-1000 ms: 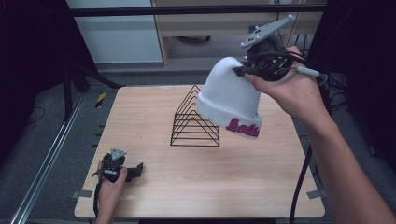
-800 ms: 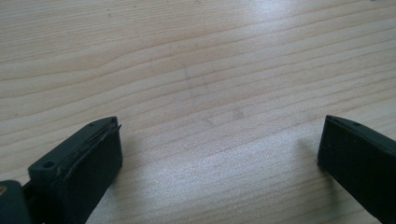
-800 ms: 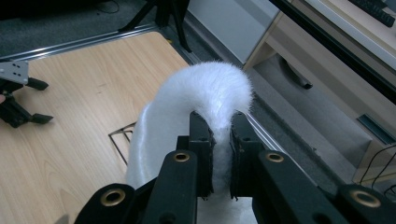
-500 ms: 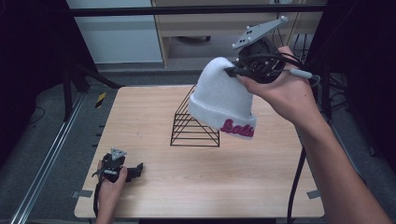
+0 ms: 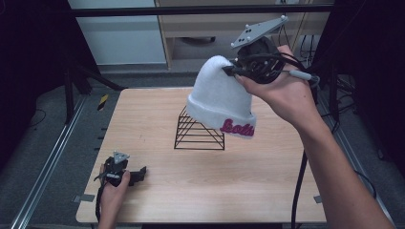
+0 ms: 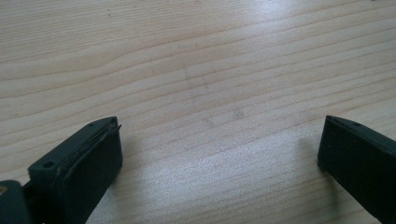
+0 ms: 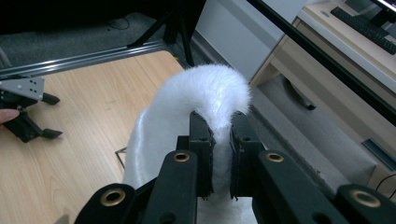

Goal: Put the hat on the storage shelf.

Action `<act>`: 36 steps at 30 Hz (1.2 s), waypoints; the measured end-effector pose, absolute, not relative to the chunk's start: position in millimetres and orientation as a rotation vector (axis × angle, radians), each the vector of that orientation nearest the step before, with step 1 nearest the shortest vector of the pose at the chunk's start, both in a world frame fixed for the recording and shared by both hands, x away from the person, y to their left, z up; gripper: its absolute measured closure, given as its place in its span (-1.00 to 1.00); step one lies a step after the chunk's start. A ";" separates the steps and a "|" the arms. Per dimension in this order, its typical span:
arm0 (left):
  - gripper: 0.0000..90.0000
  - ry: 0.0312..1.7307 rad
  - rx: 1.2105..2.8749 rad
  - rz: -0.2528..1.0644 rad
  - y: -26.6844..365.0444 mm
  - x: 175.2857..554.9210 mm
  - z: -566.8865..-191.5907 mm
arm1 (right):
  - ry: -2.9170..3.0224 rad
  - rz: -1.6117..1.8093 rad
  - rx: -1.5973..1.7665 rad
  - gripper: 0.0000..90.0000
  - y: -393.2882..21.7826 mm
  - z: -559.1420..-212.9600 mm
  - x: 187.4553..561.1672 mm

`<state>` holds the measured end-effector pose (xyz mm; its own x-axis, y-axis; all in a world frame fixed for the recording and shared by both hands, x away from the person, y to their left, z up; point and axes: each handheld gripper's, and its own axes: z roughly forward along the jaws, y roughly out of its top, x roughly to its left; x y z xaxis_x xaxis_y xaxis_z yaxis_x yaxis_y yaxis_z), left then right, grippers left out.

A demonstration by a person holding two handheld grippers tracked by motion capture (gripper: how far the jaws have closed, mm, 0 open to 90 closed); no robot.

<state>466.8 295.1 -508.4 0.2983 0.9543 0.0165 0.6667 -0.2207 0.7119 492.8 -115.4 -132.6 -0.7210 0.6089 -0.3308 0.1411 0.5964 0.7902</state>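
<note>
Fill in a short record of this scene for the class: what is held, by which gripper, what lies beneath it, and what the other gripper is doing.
held item: white beanie with pink lettering
holder: right gripper, jaws shut on the beanie's crown
position: beanie hangs in the air above the black wire rack
rack: stands on the wooden table
left gripper: jaws open, nothing between them, low over the table's near left corner

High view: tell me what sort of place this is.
Probably a lab or office recording station: a wooden table on an aluminium frame rail, cabled grippers, and behind it a desk with a keyboard.
</note>
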 end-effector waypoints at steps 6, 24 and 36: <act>-1.00 1.437 1.974 0.623 295.3 466.9 -508.3 | 2.217 1.057 0.576 0.83 -113.1 -131.1 497.1; -1.00 1.434 1.980 0.623 295.6 466.9 -508.2 | 2.224 1.138 0.516 0.83 -89.5 -138.0 534.2; -1.00 1.439 1.976 0.625 295.3 468.4 -508.3 | 2.254 1.133 0.498 0.83 -81.9 -146.2 556.1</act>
<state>468.4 295.3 -508.3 0.2984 0.9542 0.0215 0.6668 -0.2246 0.7106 556.1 -81.9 -146.2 -0.7726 0.5504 -0.3164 0.0746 0.5736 0.8157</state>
